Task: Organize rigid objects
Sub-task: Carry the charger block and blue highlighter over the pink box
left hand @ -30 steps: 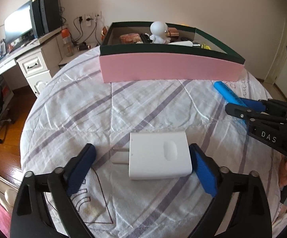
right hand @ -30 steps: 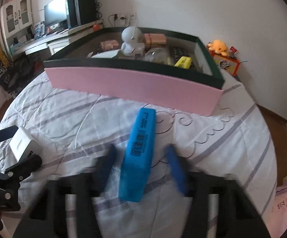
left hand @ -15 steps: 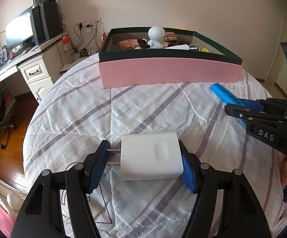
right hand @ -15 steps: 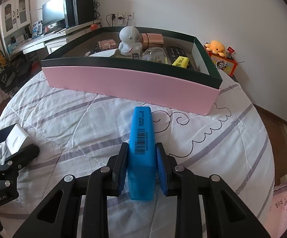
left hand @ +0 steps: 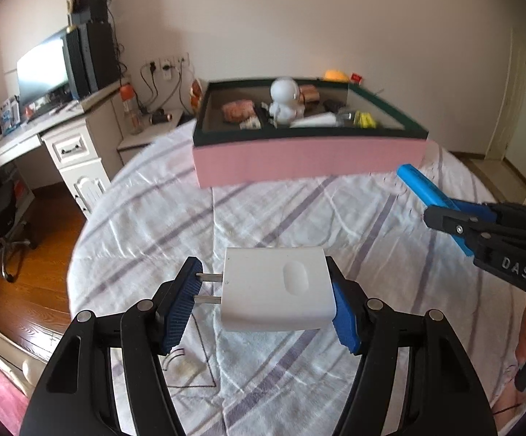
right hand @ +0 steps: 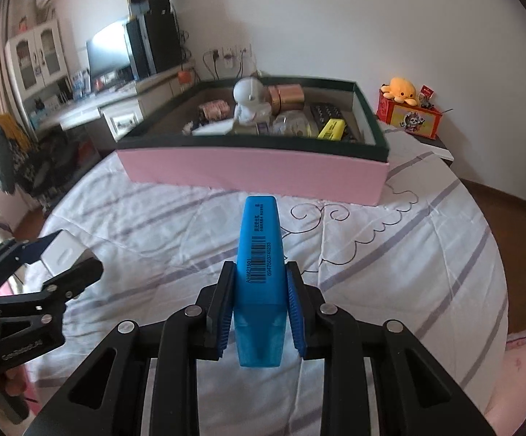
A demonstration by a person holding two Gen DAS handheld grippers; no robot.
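Up off the bed (left hand: 270, 210), both grippers carry something. The left gripper (left hand: 263, 303) has just been closing and now clamps a white power adapter (left hand: 275, 289) between its blue pads: one pad bears on the tips of the two metal prongs, the other on the flat end of the body. The right gripper (right hand: 259, 305) is closed narrowly on a blue highlighter (right hand: 259, 269), gripped at its sides near the translucent cap end, barcode facing up and the far end pointing toward the box. From the left wrist view the same highlighter (left hand: 426, 192) sticks out of the right gripper (left hand: 455, 218) at the frame's right edge, above the quilt and near the box's right corner.

Beyond both grippers, a large shallow box (right hand: 255, 174) with pink outer walls and a dark green rim rests on the bed. Inside it, a white round-headed figurine (right hand: 248, 103) stands near the middle; behind it to the right is a copper-coloured tin (right hand: 286, 98). A pinkish patterned bundle (right hand: 212, 109) lies to the left, a yellow highlighter (right hand: 332, 129) toward the right wall beside a dark keypad-like item (right hand: 326, 112), and something white and flat (right hand: 208, 130) near the front wall. Other small pieces there are too blurred to tell.
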